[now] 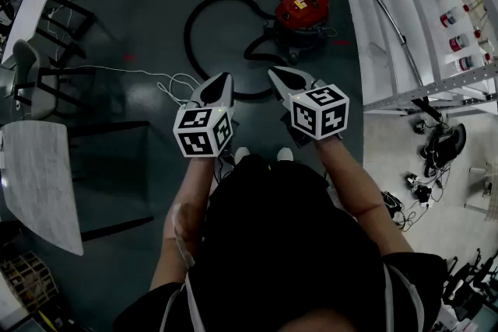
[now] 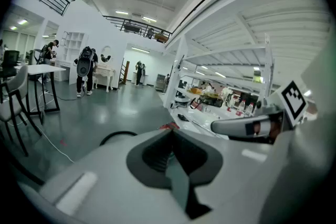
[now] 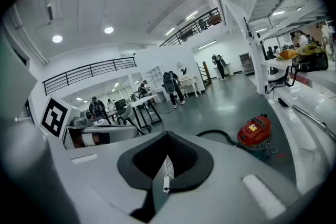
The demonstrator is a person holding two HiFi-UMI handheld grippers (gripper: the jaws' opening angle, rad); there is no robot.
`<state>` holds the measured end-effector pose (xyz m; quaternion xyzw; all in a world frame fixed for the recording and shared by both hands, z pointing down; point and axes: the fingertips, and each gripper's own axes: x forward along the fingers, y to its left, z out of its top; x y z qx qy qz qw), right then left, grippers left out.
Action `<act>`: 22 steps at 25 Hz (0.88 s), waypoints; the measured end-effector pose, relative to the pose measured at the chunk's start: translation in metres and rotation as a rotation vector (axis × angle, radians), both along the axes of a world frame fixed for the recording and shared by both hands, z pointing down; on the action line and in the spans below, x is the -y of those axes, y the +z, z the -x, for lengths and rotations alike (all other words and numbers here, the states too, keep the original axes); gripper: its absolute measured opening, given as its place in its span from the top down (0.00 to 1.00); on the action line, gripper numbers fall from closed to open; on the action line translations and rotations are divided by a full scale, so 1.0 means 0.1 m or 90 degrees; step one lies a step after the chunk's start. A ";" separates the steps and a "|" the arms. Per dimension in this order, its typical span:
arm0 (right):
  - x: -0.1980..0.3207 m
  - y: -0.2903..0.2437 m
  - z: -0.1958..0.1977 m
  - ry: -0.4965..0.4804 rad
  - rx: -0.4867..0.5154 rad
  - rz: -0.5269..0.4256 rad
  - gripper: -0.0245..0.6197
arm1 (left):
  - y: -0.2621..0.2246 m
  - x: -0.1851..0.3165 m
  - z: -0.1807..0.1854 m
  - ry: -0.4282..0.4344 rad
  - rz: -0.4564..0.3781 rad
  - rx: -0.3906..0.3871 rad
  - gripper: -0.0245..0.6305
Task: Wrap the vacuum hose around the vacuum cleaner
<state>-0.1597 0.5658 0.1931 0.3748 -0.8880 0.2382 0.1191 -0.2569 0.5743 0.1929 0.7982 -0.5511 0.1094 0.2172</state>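
Observation:
The red vacuum cleaner (image 1: 302, 8) stands on the dark floor ahead of me. Its black hose (image 1: 189, 33) lies loose in a wide loop to the vacuum's left and curls back toward my grippers. My left gripper (image 1: 226, 77) and right gripper (image 1: 272, 71) hang side by side above the near end of the loop, both shut and empty, clear of the hose. The right gripper view shows the vacuum (image 3: 255, 132) and hose (image 3: 215, 134) beyond the shut right gripper (image 3: 167, 136). In the left gripper view a piece of hose (image 2: 118, 135) shows past the shut left gripper (image 2: 170, 131).
White metal shelving (image 1: 405, 35) runs along the right. White tables (image 1: 39, 183) and a chair (image 1: 31, 74) stand on the left. A thin white cable (image 1: 175, 82) trails over the floor near the left gripper. Loose gear (image 1: 436, 144) lies at the right. People (image 3: 170, 86) stand far off.

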 end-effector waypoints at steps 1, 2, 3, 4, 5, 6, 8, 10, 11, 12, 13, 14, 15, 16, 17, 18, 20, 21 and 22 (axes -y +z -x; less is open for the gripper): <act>0.00 0.00 -0.01 0.001 -0.001 0.001 0.97 | 0.00 0.00 -0.01 0.001 0.000 -0.001 0.95; 0.00 0.01 -0.01 0.002 -0.002 0.002 0.97 | 0.00 0.00 -0.01 0.001 0.000 -0.002 0.95; 0.00 0.01 -0.02 0.003 -0.002 0.003 0.97 | 0.00 0.00 -0.02 0.002 0.000 -0.003 0.95; 0.00 0.02 -0.03 0.004 -0.002 0.003 0.97 | 0.00 0.01 -0.03 0.003 0.000 -0.003 0.95; 0.01 0.02 -0.04 0.005 -0.002 0.004 0.97 | 0.00 0.01 -0.04 0.004 0.000 -0.003 0.95; 0.01 0.02 -0.04 0.006 -0.002 0.005 0.97 | 0.01 0.01 -0.05 0.005 0.000 -0.003 0.95; 0.02 0.03 -0.05 0.007 -0.002 0.006 0.97 | 0.02 0.01 -0.06 0.008 0.002 -0.003 0.95; 0.02 0.04 -0.05 0.012 0.001 0.009 0.97 | 0.03 0.00 -0.07 0.010 0.004 -0.005 0.95; 0.02 0.04 -0.05 0.016 0.005 0.010 0.97 | 0.03 0.00 -0.08 0.011 0.004 -0.010 0.95; 0.03 0.05 -0.06 0.020 0.010 0.012 0.97 | 0.03 0.01 -0.08 0.012 0.003 -0.016 0.95; 0.03 0.05 -0.06 0.022 0.014 0.014 0.97 | 0.03 0.01 -0.08 0.012 0.003 -0.024 0.95; 0.03 0.06 -0.06 0.023 0.016 0.016 0.97 | 0.03 0.02 -0.08 0.012 0.003 -0.031 0.95; 0.04 0.07 -0.05 0.022 0.014 0.017 0.97 | 0.04 0.02 -0.08 0.012 0.004 -0.035 0.95; 0.04 0.08 -0.05 0.020 0.010 0.017 0.97 | 0.04 0.03 -0.07 0.012 0.006 -0.037 0.95; 0.04 0.09 -0.05 0.017 0.005 0.018 0.97 | 0.06 0.04 -0.07 0.012 0.007 -0.035 0.95; 0.04 0.10 -0.05 0.015 0.001 0.019 0.97 | 0.07 0.05 -0.07 0.013 0.010 -0.033 0.95; 0.05 0.13 -0.04 0.016 -0.002 0.023 0.97 | 0.10 0.06 -0.06 0.014 0.016 -0.028 0.95; 0.06 0.15 -0.04 0.017 0.000 0.026 0.97 | 0.12 0.06 -0.06 0.014 0.019 -0.027 0.95; 0.06 0.16 -0.04 0.020 0.004 0.028 0.97 | 0.13 0.06 -0.05 0.016 0.021 -0.028 0.95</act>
